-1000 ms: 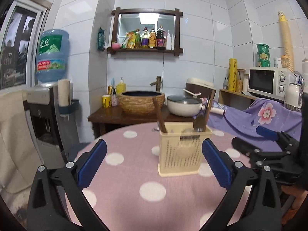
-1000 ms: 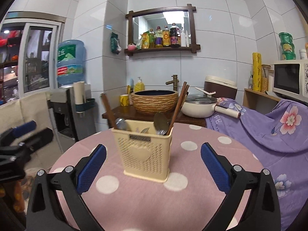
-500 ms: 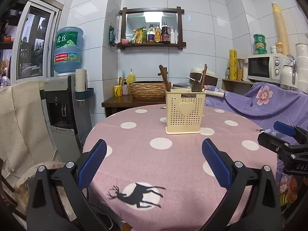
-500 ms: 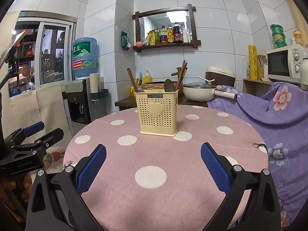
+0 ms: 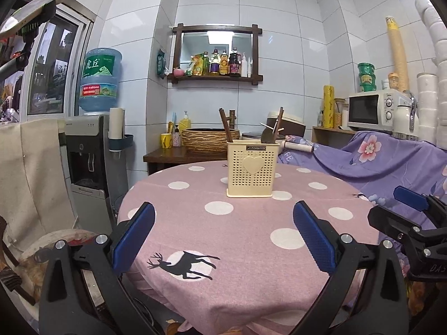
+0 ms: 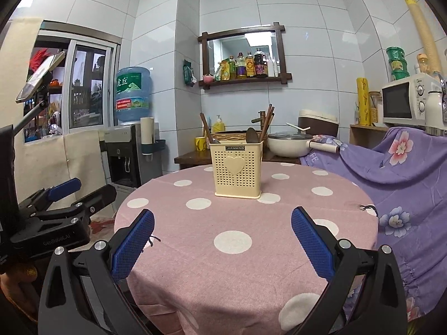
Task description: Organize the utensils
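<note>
A cream perforated utensil holder (image 5: 252,169) with a heart on its front stands upright on the round pink polka-dot table (image 5: 237,240). It also shows in the right wrist view (image 6: 237,170). Brown chopsticks (image 5: 224,124) and a spoon (image 5: 266,135) stick out of its top; chopsticks (image 6: 267,121) show in the right view too. My left gripper (image 5: 223,237) is open and empty, well back from the holder over the table's near edge. My right gripper (image 6: 222,240) is open and empty, also back at the near edge.
A purple flowered cloth (image 5: 385,156) covers furniture on the right, with a microwave (image 5: 374,110) above. A water dispenser (image 5: 95,150) stands left. A woven basin (image 5: 209,139) and a white pot (image 6: 287,143) sit on the wooden counter behind the table.
Both grippers have pulled back from the holder toward the table's near edge and dropped lower. The holder looks smaller and farther away. Both stay open and empty.
</note>
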Tool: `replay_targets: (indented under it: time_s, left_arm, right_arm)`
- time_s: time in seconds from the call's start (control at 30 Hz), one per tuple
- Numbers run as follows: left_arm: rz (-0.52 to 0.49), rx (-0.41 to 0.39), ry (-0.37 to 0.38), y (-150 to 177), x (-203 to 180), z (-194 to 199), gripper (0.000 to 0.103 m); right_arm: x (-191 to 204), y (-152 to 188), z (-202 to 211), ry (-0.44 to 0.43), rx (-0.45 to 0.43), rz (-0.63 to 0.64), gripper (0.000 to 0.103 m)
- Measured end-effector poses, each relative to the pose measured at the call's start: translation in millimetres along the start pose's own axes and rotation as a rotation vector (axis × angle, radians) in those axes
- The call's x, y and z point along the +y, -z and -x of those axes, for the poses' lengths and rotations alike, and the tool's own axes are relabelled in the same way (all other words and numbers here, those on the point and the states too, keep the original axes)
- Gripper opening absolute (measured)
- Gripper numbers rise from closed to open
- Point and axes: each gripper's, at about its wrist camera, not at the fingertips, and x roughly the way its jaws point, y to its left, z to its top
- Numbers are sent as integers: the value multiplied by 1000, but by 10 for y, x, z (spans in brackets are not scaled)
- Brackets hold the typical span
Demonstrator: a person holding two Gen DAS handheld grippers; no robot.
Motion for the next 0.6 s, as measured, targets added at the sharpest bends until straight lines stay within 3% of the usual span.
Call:
replay_targets:
  time_s: [0.6]
  left_arm:
    - [36,35,-5,32,25,-48,97]
  right_arm:
    - [4,55,-14,14,19,14,97]
